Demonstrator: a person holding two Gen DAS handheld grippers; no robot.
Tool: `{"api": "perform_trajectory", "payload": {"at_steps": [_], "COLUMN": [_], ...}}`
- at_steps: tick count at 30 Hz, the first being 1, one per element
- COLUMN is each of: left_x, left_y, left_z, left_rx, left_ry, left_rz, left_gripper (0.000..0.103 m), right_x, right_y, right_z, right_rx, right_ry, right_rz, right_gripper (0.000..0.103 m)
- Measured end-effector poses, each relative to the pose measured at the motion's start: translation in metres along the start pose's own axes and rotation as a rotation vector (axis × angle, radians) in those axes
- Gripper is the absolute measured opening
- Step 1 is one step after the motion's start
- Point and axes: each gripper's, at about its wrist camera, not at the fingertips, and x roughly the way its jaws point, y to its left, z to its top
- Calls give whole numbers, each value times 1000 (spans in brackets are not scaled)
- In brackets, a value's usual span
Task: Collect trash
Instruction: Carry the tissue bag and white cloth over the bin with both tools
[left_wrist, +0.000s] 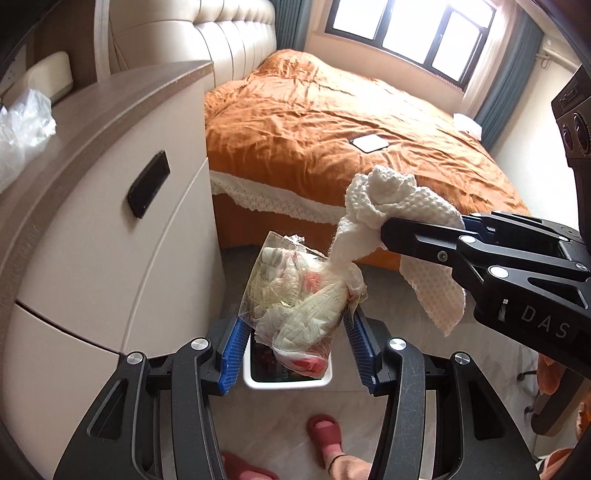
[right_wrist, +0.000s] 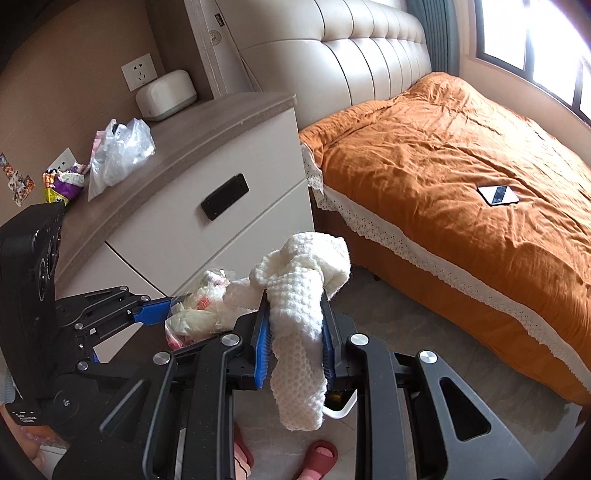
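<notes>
My left gripper (left_wrist: 293, 332) stands open around a clear plastic bag of crumpled wrappers and tissue (left_wrist: 295, 299), just above a small white trash bin (left_wrist: 291, 382) on the floor. I cannot tell whether the pads touch the bag. The bag also shows in the right wrist view (right_wrist: 199, 314), with the left gripper's blue fingertips (right_wrist: 155, 310) beside it. My right gripper (right_wrist: 295, 339) is shut on a white waffle-textured paper towel (right_wrist: 299, 295). In the left wrist view the right gripper (left_wrist: 391, 225) holds the towel (left_wrist: 391, 203) to the right of the bag, above the bin.
A bedside cabinet (right_wrist: 184, 155) stands on the left with a clear plastic bag (right_wrist: 122, 151), a colourful snack wrapper (right_wrist: 61, 184) and a white tissue box (right_wrist: 166, 94) on top. A bed with an orange cover (right_wrist: 461, 155) and a phone (right_wrist: 496, 194) lies right. Feet in red slippers (left_wrist: 325, 432) stand below.
</notes>
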Motion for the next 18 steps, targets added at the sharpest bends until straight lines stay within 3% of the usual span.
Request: {"api": "perform_trajectory", "payload": {"at_steps": [7, 18], "left_x": [56, 180], "left_y": [12, 40], "left_z": [-21, -86], "left_rx": [-21, -54], "left_ry": [42, 148], "left_rz": [-11, -42], "left_gripper": [50, 50], "right_x": [52, 182], "right_y": [-15, -37], "right_z": [-25, -92], "right_rx": [7, 22], "right_ry": [63, 228], "right_rz": [5, 5], "right_gripper": [25, 26]}}
